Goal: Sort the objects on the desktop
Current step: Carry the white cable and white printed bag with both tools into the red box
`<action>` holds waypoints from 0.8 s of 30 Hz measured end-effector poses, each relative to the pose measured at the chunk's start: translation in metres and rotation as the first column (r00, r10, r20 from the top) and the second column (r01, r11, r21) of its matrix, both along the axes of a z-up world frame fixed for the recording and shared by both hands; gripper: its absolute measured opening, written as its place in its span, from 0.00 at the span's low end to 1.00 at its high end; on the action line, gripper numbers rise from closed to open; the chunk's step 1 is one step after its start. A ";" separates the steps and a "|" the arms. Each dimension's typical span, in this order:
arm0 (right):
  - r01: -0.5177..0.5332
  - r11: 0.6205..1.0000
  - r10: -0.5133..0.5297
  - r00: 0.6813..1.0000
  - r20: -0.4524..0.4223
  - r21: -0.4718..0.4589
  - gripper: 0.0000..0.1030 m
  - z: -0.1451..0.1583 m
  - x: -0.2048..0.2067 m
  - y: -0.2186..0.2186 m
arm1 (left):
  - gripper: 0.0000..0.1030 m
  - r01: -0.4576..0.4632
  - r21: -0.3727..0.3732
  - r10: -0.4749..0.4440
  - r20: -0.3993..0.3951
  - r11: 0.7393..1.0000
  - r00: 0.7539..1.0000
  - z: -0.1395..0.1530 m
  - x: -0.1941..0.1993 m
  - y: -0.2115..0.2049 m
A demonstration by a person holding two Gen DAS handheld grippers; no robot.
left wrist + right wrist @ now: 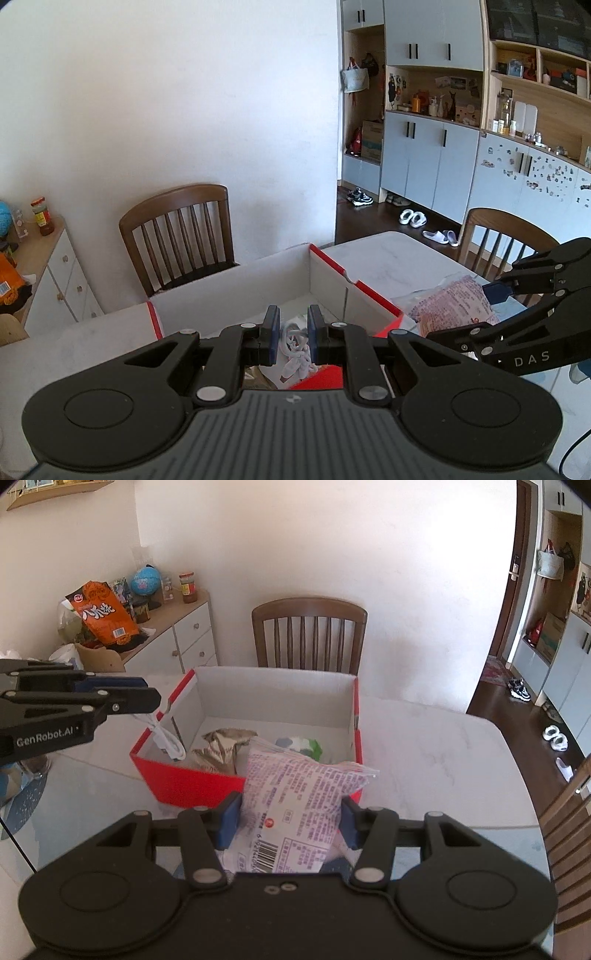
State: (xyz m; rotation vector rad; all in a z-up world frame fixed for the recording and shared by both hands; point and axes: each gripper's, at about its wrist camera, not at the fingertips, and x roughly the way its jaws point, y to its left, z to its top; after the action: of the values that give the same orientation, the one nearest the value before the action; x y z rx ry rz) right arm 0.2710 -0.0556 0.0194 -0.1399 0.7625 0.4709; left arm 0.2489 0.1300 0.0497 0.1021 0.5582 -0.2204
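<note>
Between the left tool point(291, 334) pads, a white cable point(295, 347) is pinched tight, held over the red box point(192, 786) for dropping | right tool point(288, 821), half-open, clamps pink snack bag point(295, 805) at box's 5 o'clock corner | box on marble surface point(436, 746), wrappers already inside.

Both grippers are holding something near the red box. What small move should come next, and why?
Probably carry the left gripper slightly forward over the red box and release. Its white cable hangs at the box's near-left wall, while the right gripper holds the snack packet short of the front wall.
</note>
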 end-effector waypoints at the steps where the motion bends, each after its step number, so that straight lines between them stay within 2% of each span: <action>1: -0.003 1.000 0.003 1.000 0.000 0.003 0.51 0.001 0.003 0.002 | 0.14 -0.004 -0.001 0.004 0.000 1.000 1.000 0.001 0.003 0.001; 6: -0.021 1.000 0.021 1.000 -0.007 0.004 0.51 0.000 0.020 0.016 | 0.14 -0.034 -0.018 0.034 -0.012 0.999 0.999 0.000 0.023 0.009; 16: -0.036 0.999 0.036 0.999 0.012 0.008 0.51 0.000 0.055 0.039 | 0.14 -0.067 0.010 0.067 -0.011 0.998 0.998 -0.002 0.056 0.019; 24: -0.033 0.999 0.033 0.999 0.012 0.030 0.51 -0.011 0.079 0.049 | 0.14 -0.102 -0.011 0.102 -0.039 0.995 0.994 -0.010 0.084 0.033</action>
State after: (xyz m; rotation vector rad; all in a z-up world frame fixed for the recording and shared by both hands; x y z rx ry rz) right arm 0.3504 -0.0068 0.0085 -0.1270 0.7426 0.5126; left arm 0.3330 0.1630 0.0399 0.0564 0.5984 -0.1270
